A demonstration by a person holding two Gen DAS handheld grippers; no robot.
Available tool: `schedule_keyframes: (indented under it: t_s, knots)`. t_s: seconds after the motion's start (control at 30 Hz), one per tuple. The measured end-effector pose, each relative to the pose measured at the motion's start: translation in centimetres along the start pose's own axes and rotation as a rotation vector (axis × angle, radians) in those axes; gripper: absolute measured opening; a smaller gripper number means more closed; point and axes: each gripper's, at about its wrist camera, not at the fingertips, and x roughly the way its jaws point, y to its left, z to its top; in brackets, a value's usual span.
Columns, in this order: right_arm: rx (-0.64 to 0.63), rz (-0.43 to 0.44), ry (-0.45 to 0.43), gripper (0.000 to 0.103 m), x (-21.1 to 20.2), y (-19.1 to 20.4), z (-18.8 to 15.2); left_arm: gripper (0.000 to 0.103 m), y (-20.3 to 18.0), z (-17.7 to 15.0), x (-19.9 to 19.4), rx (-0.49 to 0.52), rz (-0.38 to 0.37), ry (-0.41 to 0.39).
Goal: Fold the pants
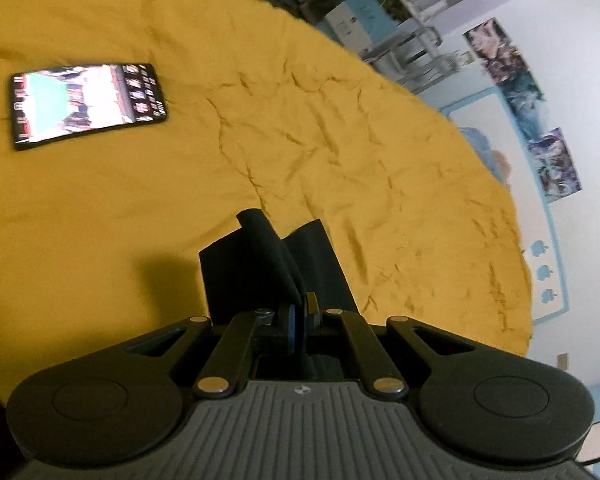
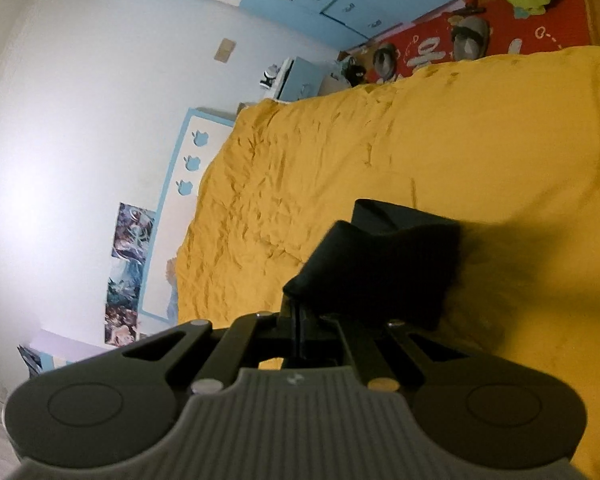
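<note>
Left wrist view: the left claw (image 1: 298,312) is closed on a fold of the black pants (image 1: 268,264), which rise just ahead of the fingertips and hang clear above the yellow bed cover (image 1: 340,128). A phone (image 1: 88,106) with a lit screen is seen lying on the cover, well ahead and to the left of the claw.

Right wrist view: the right claw (image 2: 298,316) is likewise shut on the pants (image 2: 380,268), the cloth bunched directly ahead and to the right of the fingertips, with a shadow cast on the cover (image 2: 460,140) beyond. How much fabric is pinched between the fingers cannot be told.

Risk assessment: only a narrow edge appears to be held in each claw, so slippage is judged possible if the cloth is pulled taut. An uneven fold is likely if the two claws are lowered out of level. The phone could be covered or dragged if the pants are laid towards it.
</note>
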Motion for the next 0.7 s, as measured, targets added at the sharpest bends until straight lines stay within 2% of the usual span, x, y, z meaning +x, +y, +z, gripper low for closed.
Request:
schedule_keyframes:
  t_s: [0.17,0.37,0.57,0.63,0.7]
  knots:
    - [0.011,-0.062,0.062,0.000,6.4,1.4,2.2,0.003,-3.0,1.1,5.7,0.003,0.070,0.045]
    - [0.013,-0.148,0.122,0.000,14.6,2.1,4.5,0.003,-6.3,1.6,11.3,0.005,0.143,0.061]
    - [0.023,-0.205,0.159,0.000,21.1,2.0,6.3,0.003,-7.3,2.3,16.5,-0.004,0.231,0.085]
    - [0.034,-0.209,0.154,0.000,23.0,1.5,6.6,0.004,-7.5,2.4,18.2,0.034,0.224,0.067]
    - [0.044,-0.200,0.142,0.002,25.3,0.5,7.2,0.007,-8.0,2.7,18.7,0.099,0.245,-0.002]
